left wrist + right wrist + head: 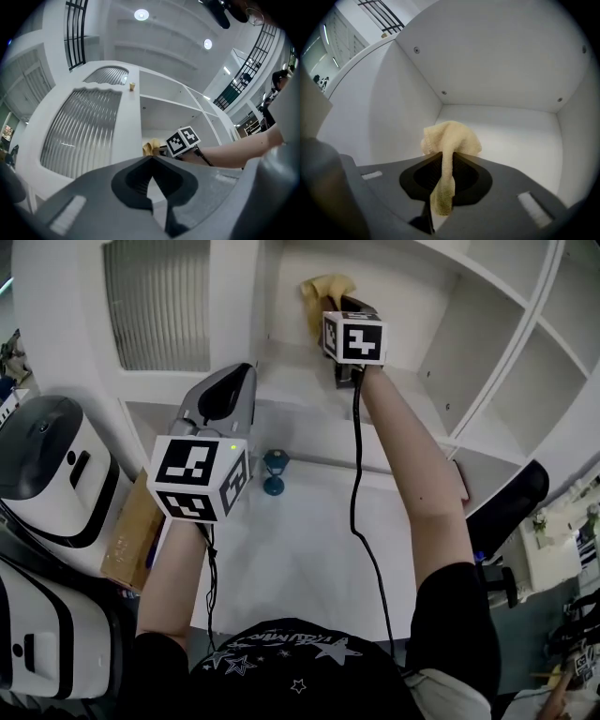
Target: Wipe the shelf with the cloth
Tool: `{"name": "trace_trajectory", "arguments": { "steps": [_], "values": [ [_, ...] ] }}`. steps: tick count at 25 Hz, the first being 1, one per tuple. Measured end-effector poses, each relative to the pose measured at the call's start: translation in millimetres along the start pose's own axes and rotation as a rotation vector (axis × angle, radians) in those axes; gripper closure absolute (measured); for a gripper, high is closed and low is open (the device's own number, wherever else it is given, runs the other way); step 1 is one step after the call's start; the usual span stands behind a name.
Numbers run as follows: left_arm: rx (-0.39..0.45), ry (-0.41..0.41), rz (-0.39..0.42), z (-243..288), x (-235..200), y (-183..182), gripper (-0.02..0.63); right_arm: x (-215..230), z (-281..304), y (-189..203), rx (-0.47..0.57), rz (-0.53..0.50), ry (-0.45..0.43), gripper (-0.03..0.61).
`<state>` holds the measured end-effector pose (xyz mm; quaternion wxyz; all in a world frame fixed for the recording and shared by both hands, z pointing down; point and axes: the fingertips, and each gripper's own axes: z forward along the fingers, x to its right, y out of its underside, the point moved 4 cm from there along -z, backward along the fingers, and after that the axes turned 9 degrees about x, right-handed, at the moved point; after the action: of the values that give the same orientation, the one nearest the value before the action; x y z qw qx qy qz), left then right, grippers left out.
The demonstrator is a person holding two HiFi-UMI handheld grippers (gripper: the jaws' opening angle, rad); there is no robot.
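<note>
A pale yellow cloth (451, 140) is pinched in my right gripper (443, 153), which is shut on it inside a white shelf compartment (506, 131). One end bunches ahead of the jaws, a strip hangs back between them. From the head view the cloth (323, 292) pokes out past the right gripper (339, 307) up in the shelf unit. My left gripper (228, 395) is held lower, in front of the shelf's left part, its jaws shut with nothing between them (151, 158). The left gripper view also catches the right gripper's marker cube (183, 140) and the cloth (151, 148).
White shelf unit with several open compartments (487, 343) to the right. A ribbed panel (155, 301) at the left. A small blue object (274, 470) stands on the white surface below. White and black machines (47, 465) and a cardboard piece (131, 531) sit at the left.
</note>
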<state>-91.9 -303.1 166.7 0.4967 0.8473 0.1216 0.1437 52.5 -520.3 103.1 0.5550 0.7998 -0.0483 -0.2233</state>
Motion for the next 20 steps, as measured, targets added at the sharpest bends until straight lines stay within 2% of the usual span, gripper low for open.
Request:
{"name": "trace_trajectory", "arguments": {
  "steps": [4, 11, 20],
  "values": [
    [-0.015, -0.018, 0.013, -5.3, -6.4, 1.7, 0.614, -30.0, 14.2, 10.1, -0.069, -0.009, -0.099, 0.503],
    [-0.036, -0.037, 0.024, -10.0, -16.8, 6.9, 0.614, -65.5, 36.2, 30.8, -0.187, -0.021, -0.221, 0.503],
    [-0.058, -0.041, 0.017, -9.2, -21.0, 17.6, 0.614, -69.9, 52.3, 47.1, -0.282, -0.057, -0.252, 0.503]
  ]
}}
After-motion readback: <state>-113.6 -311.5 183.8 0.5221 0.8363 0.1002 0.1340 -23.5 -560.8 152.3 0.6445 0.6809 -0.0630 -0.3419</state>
